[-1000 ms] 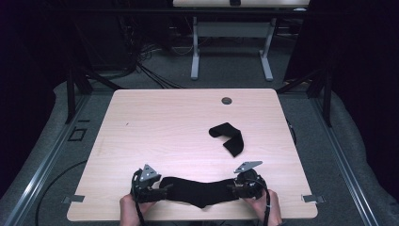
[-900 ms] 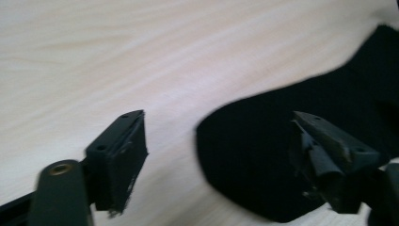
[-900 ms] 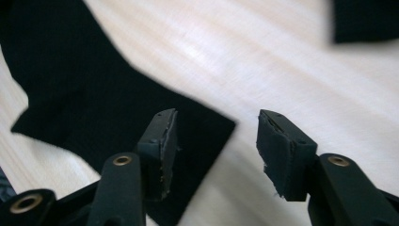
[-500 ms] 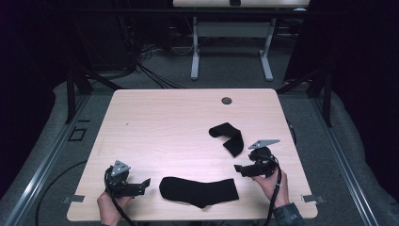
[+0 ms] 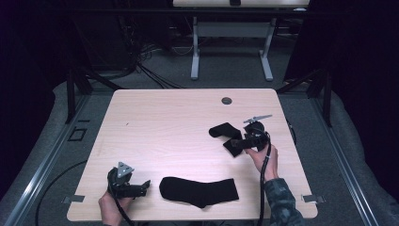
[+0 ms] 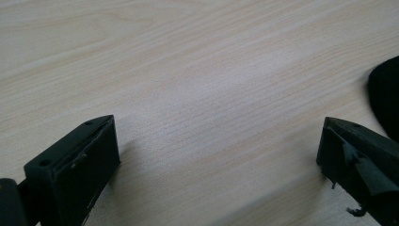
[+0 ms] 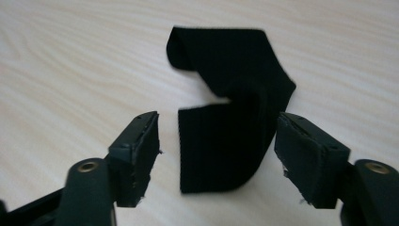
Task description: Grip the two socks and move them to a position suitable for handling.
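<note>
right gripper [image 5: 241, 141]: jaws partly apart, just been closing, bent sock [image 7: 230, 122] between them, pads not pressing it, right side of table [image 5: 164, 122] | left gripper [image 5: 141, 187]: jaws wide, nothing between, near-left edge | flat sock [image 5: 200, 190]: just right of it, near edge
</note>
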A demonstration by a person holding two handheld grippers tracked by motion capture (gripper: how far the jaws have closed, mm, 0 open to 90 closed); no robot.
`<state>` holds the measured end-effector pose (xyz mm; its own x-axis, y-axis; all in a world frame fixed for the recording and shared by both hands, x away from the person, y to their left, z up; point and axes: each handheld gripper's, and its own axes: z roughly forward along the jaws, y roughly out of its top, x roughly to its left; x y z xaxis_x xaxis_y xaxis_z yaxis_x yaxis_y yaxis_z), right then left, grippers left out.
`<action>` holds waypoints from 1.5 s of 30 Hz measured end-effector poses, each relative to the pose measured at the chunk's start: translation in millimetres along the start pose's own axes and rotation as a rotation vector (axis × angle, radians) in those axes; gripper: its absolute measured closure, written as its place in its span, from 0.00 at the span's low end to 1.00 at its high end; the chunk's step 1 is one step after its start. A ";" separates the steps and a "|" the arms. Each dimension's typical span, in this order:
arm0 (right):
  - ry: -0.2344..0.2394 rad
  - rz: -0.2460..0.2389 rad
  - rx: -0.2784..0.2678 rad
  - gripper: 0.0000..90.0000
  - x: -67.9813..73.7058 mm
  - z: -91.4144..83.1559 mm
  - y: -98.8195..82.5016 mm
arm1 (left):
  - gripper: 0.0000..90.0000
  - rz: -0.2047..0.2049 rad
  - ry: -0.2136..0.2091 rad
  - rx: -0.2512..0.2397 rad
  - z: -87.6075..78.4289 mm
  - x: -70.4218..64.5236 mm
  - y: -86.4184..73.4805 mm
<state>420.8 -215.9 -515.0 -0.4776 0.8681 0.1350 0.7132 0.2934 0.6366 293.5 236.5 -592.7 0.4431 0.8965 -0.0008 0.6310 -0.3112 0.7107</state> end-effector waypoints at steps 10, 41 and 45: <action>-0.047 0.023 0.074 0.54 -8.5 39.4 23.3 | 0.00 0.003 0.001 0.000 0.4 0.1 0.4; 0.132 -0.336 -0.132 0.92 115.4 -38.7 26.3 | 0.00 0.002 0.002 -0.001 0.9 0.1 0.8; 0.165 -0.352 -0.029 0.89 120.8 -4.7 11.3 | 0.00 0.002 0.002 -0.001 0.9 0.1 0.8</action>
<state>368.7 -109.6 -487.9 -0.7681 0.6399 0.0230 0.4773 0.5483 0.6867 294.6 236.1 -592.8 0.4430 0.8965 0.0024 0.6290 -0.3128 0.7117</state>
